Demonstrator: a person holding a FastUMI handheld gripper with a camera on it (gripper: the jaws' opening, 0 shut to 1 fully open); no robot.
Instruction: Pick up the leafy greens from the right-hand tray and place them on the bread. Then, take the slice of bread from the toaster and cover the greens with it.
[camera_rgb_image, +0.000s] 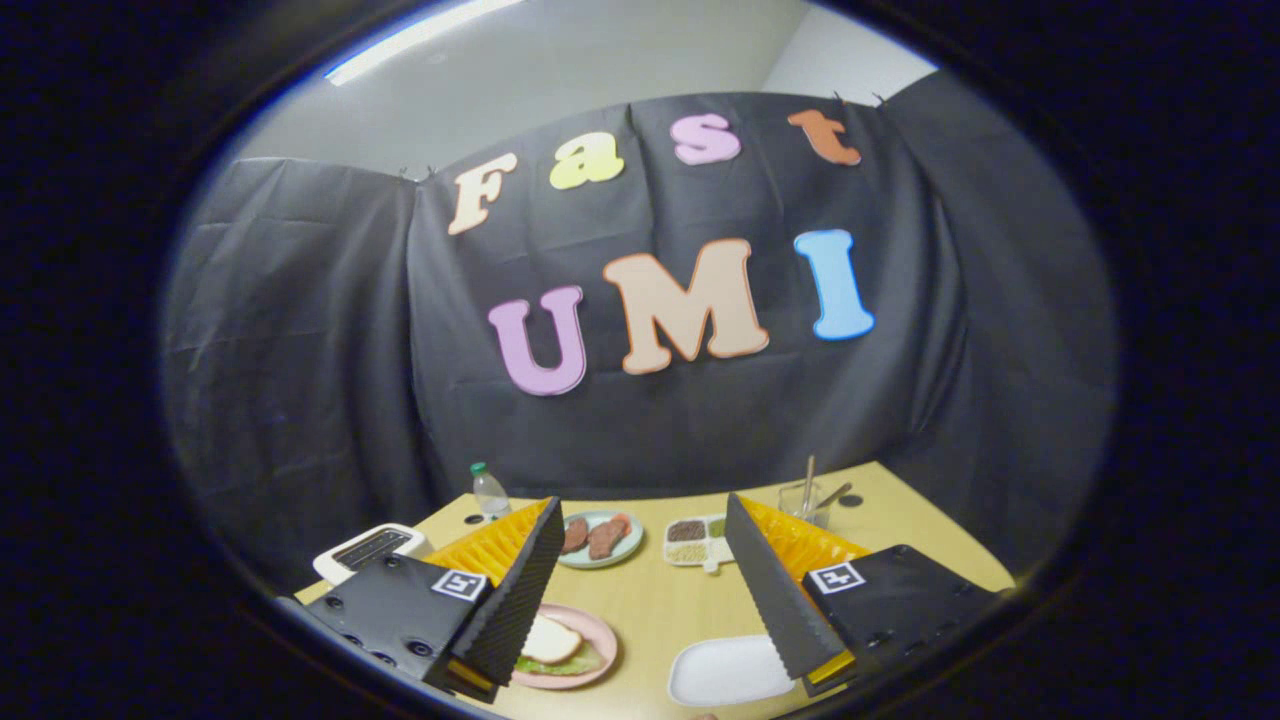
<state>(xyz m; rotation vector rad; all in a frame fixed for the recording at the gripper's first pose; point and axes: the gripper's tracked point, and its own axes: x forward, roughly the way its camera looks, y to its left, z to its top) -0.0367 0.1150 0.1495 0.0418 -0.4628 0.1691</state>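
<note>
Bread slice (549, 639) is sitting on the leafy greens (560, 664), stacked on the pink plate (598, 640) just beside the left finger, near edge of the wooden table (650, 600). Toaster (366, 549) is off at the far left by the table edge, water bottle (489, 491) behind it. Gripper (640, 610) is spread wide open, holding nothing, plenty of bare table between the fingers. White tray (725, 672) lies near the right finger, green plate (601, 539) and sectioned dish (693, 541) farther back.
</note>
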